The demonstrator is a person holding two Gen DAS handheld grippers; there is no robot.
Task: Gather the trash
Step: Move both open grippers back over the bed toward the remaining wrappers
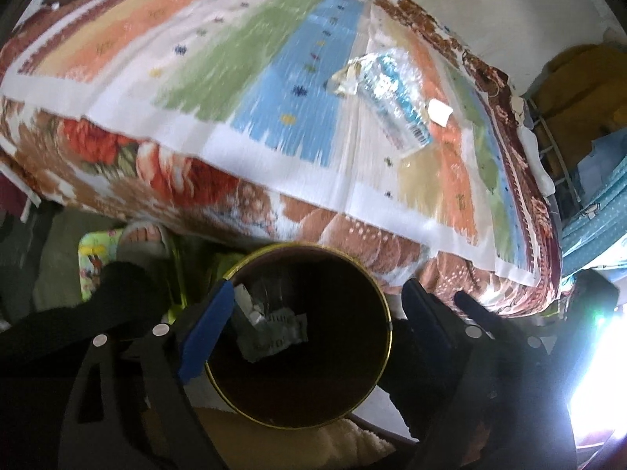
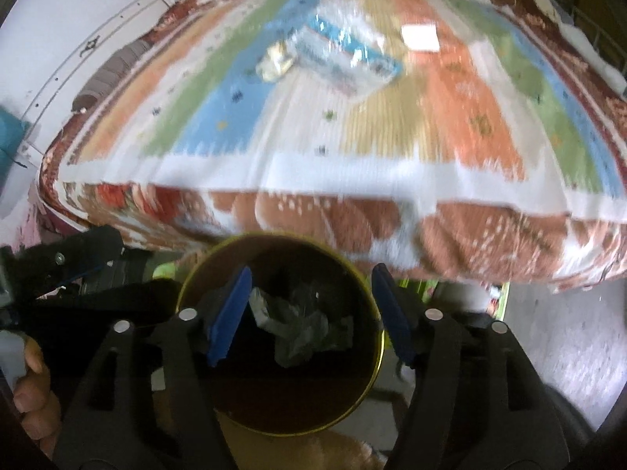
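Striped in orange, green and blue, the cloth (image 1: 250, 78) covers the bed (image 2: 490, 243) ahead of me, over a brown floral blanket (image 1: 164, 168). On it lie a crumpled clear plastic wrapper with blue print (image 1: 395, 98), a yellowish scrap (image 1: 345, 78) touching its near end, and a small white square (image 1: 439, 111) just beside its far end.

Below the bed's edge stands the dark round bin with a gold rim (image 1: 388, 313), crumpled grey-white trash (image 2: 298, 333) in its bottom. My left gripper (image 1: 313, 317) hangs above the bin's mouth, its blue-padded fingers (image 1: 205, 337) spread wide, nothing between them. My right gripper (image 2: 311, 313) hangs over the same bin, fingers (image 2: 229, 313) also apart and empty, touching nothing. A hand (image 2: 33, 391) shows at the right view's left edge.
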